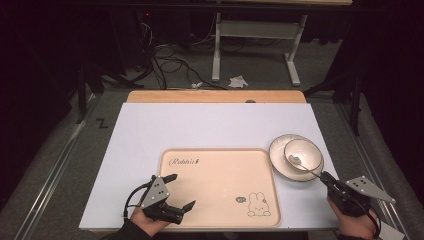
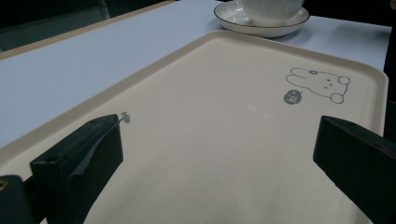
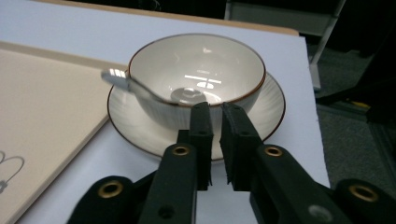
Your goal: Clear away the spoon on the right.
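Over the tray (image 1: 215,165), left gripper (image 1: 181,191) jaws gape wide, empty.

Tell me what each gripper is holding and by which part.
The left gripper is open over the tray, holding nothing. The right gripper is nearly shut near the spoon handle's end; an actual grip cannot be told.

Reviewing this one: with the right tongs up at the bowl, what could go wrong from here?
1. The right tongs, jaws nearly closed, are at the near rim of the bowl, which just rests on the plate. A push could slide or tip it.
2. The spoon leans over the rim, so a nudge might flip it out.
3. The plate sits close to the table's right edge.
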